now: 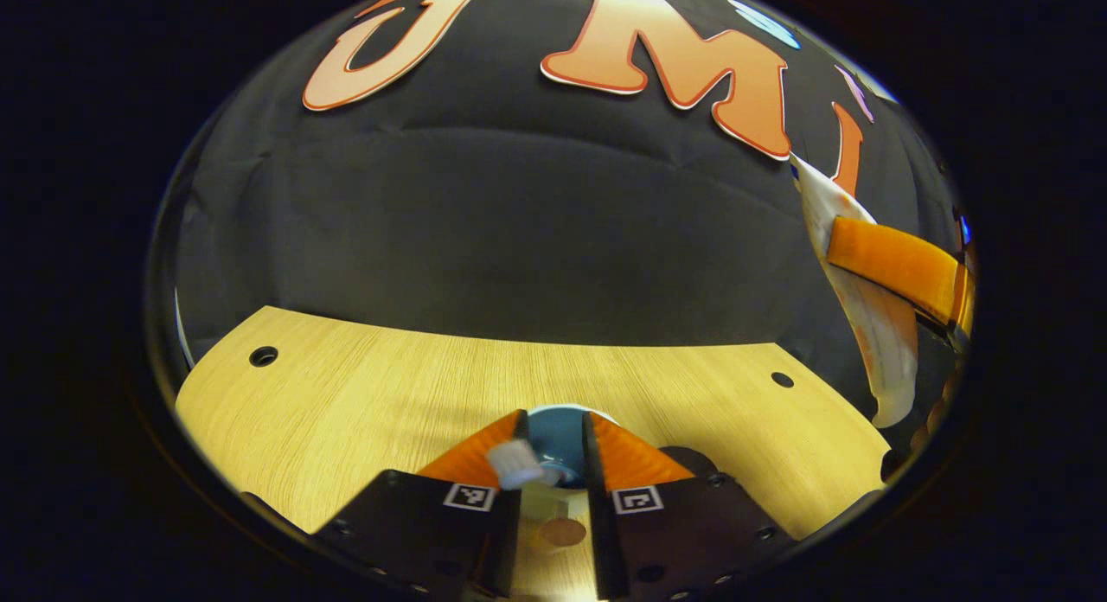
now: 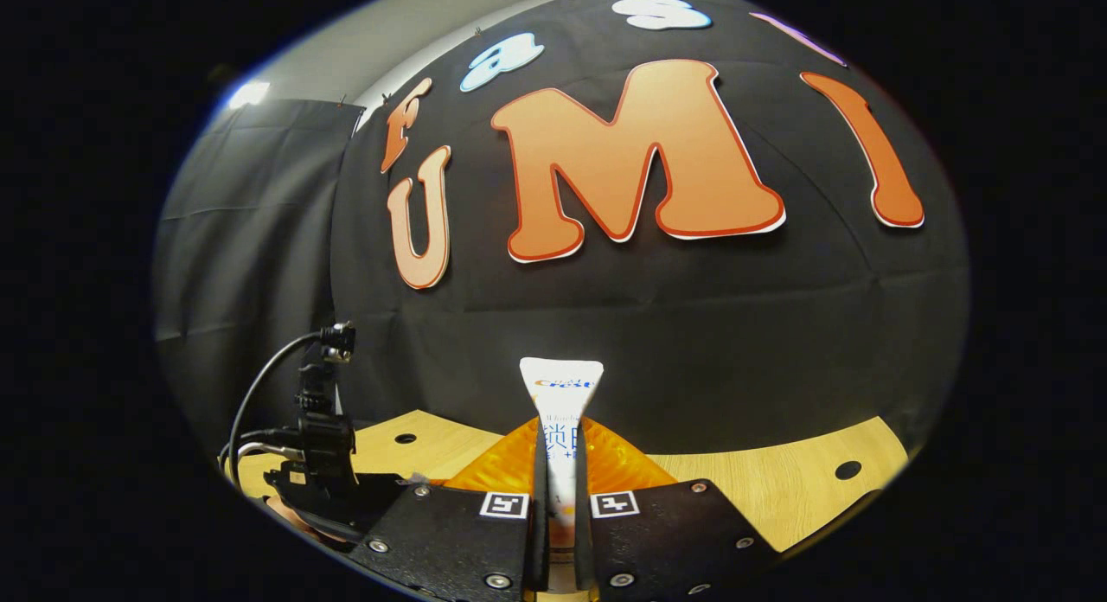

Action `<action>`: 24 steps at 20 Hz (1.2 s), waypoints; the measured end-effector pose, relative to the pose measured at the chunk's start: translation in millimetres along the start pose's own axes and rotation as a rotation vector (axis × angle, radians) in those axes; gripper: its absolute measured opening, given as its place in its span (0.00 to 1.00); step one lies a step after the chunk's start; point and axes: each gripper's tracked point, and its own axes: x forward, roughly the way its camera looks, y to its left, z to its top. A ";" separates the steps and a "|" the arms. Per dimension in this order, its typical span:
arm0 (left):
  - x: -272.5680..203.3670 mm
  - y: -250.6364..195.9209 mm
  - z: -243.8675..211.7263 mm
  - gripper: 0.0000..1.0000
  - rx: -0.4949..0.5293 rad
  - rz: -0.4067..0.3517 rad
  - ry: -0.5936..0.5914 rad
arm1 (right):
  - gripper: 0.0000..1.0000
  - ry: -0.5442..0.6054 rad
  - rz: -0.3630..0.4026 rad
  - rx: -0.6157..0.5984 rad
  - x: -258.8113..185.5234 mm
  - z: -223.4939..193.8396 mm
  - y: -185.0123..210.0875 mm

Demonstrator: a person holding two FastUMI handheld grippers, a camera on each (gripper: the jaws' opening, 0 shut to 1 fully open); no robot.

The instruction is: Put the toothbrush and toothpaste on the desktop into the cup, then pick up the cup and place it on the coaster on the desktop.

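Toothpaste clamped in the right gripper, toothbrush head between the left gripper's fingers above the cup.

In the right gripper view the right gripper (image 2: 558, 464) is clenched on the toothpaste (image 2: 560, 394) — the white tube stands upright between both fingers, its flat crimped end topmost, above the wooden desktop (image 2: 778, 481). In the left gripper view the left gripper (image 1: 553, 442) hangs over the blue cup (image 1: 558, 438), whose rim shows between its fingers; the bristled head of the toothbrush (image 1: 517, 465) lies by the left-hand finger, though whether both fingers press on it I cannot tell. At that view's right edge the toothpaste shows again, held tilted in the other gripper — well apart from the cup.
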 end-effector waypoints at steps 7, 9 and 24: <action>-32.0 -1.0 3.8 0.98 0.096 0.058 -0.061 | 0.12 -0.021 0.050 0.033 1.6 4.8 17.4; -46.7 -0.9 10.9 0.99 0.083 0.071 -0.091 | 0.12 -0.033 0.067 0.041 0.2 7.8 22.7; -107.6 42.2 -13.6 0.98 0.019 0.152 -0.145 | 0.12 -0.097 0.158 0.152 54.4 -47.2 57.3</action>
